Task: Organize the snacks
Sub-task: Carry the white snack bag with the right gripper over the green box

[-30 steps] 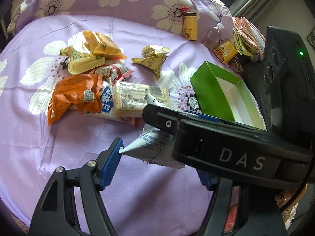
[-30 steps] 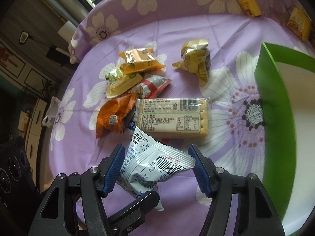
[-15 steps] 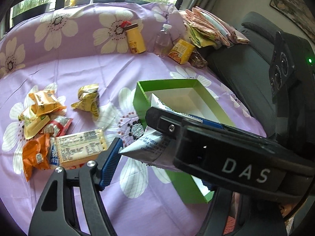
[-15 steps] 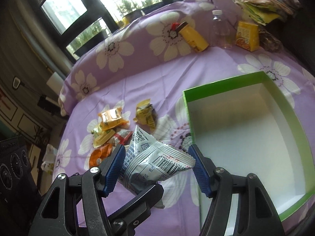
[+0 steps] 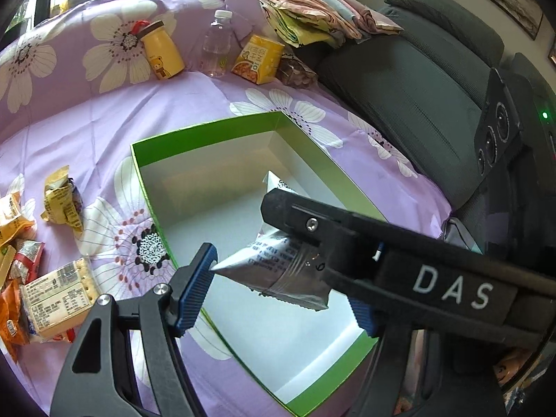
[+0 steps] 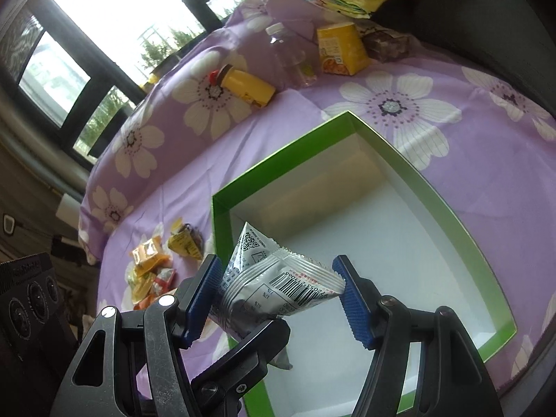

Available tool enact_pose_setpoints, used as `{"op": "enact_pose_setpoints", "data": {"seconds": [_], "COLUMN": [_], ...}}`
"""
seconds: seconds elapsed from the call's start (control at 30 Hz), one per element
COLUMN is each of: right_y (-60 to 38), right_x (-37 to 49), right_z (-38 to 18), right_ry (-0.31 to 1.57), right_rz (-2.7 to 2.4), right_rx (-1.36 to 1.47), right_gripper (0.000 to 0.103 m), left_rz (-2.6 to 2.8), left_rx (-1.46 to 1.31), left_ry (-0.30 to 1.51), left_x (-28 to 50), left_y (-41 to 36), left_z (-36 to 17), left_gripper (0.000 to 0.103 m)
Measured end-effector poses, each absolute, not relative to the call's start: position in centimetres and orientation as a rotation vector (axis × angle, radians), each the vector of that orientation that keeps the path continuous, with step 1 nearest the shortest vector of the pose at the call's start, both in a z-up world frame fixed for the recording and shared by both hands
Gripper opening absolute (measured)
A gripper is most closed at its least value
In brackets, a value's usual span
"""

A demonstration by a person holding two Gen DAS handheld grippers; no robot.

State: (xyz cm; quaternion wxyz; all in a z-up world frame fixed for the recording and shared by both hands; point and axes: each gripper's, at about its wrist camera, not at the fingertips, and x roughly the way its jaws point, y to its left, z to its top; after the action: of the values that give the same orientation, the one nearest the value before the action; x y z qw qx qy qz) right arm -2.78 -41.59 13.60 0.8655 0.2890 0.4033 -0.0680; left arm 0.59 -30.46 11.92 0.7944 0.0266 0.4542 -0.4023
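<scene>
Silver snack packet point(image 6: 278, 288) clamped between both tongs' blue pads, right tongs point(image 6: 281, 295), left tongs point(image 5: 285, 285), above green box point(image 6: 222, 222).

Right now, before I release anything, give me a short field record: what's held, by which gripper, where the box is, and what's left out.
held item: silver snack packet
right gripper: pads pressed on the packet's two ends
left gripper: one pad at the packet's tip, other side hidden; grip unclear
packet position: above the green box, not resting in it
box contents: nothing visible on the white floor
snacks left out: pile of wrapped snacks on the purple floral sheet, beside the box
</scene>
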Motion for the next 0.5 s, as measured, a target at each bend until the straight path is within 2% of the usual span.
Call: {"op": "enact_pose_setpoints", "data": {"seconds": [0.5], "right_y": [-44.5], "right_x": [-2.3], "right_z": [10.0], "right_ry": [0.943], "right_rz": [-0.209], "right_rx": [0.702], "right_gripper": [0.069], "left_rz": [-0.886], "left_rx": [0.071], "left_ry": [1.089], "left_x": [1.4], "left_y": [-32.9], "left_z": [8.9], "left_gripper": [0.070]}}
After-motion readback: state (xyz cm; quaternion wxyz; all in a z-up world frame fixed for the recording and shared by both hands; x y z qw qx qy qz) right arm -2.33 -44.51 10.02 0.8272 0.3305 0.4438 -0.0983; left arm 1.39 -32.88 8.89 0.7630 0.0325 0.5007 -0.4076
